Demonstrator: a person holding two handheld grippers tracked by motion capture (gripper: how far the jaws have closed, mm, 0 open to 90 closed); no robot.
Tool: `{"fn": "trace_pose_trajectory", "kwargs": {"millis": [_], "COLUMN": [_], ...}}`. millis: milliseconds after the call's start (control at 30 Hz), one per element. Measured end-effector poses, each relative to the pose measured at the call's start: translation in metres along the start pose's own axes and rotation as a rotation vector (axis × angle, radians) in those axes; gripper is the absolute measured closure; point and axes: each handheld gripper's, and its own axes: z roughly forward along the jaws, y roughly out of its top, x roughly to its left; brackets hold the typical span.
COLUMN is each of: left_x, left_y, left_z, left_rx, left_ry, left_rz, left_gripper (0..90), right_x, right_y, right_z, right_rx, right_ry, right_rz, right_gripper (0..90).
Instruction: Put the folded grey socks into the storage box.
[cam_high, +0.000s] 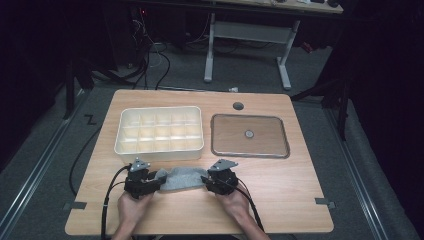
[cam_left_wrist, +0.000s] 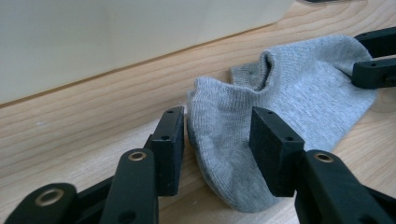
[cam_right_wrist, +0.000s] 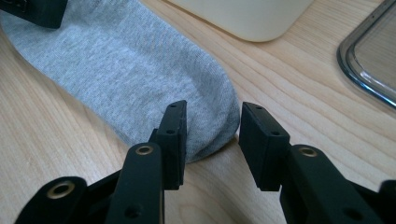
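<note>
The grey sock (cam_high: 181, 178) lies flat on the table (cam_high: 280, 200), near the person's edge, its long axis running from 9 to 3 o'clock in the high view, just in front of the cream compartment box (cam_high: 160, 131). Each end of it meets a gripper: the left gripper (cam_high: 159, 180) sits at its 9 o'clock end, the right gripper (cam_high: 204, 180) at its 3 o'clock end, so neither hand is nearer than the other. In the left gripper view the cuff end of the sock (cam_left_wrist: 233, 140) lies between spread jaws that stand clear of the fabric on both sides. In the right gripper view the rounded toe of the sock (cam_right_wrist: 205, 112) reaches in between jaws that are likewise apart, one pad overlapping the fabric's edge, the other off it; no pinch shows. Judging from this, a grip at both ends needs only the jaws to come together where they stand. Well apart at 2 o'clock lies a metal tray (cam_high: 250, 150), with a small round thing in it.
</note>
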Motion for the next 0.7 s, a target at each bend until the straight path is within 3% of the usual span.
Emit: {"fn": "trace_pose_trajectory", "kwargs": {"millis": [167, 467, 700], "left_x": [-0.007, -0.018, -0.026], "left_y": [0.005, 0.008, 0.01], "left_z": [0.005, 0.016, 0.023], "left_rx": [-0.004, -0.007, -0.002], "left_ry": [-0.005, -0.025, -0.047], "left_rz": [0.024, 0.025, 0.022], "left_gripper": [55.5, 54.0, 53.0], "right_x": [-0.005, -0.019, -0.026], "right_y": [-0.006, -0.02, -0.027], "right_z": [-0.007, -0.022, -0.029], "right_rx": [0.008, 0.002, 0.002], "right_ry": [-0.005, -0.025, -0.043], "right_rz": [0.021, 0.077, 0.088], "right_gripper": [61.1, 59.8, 59.4]}}
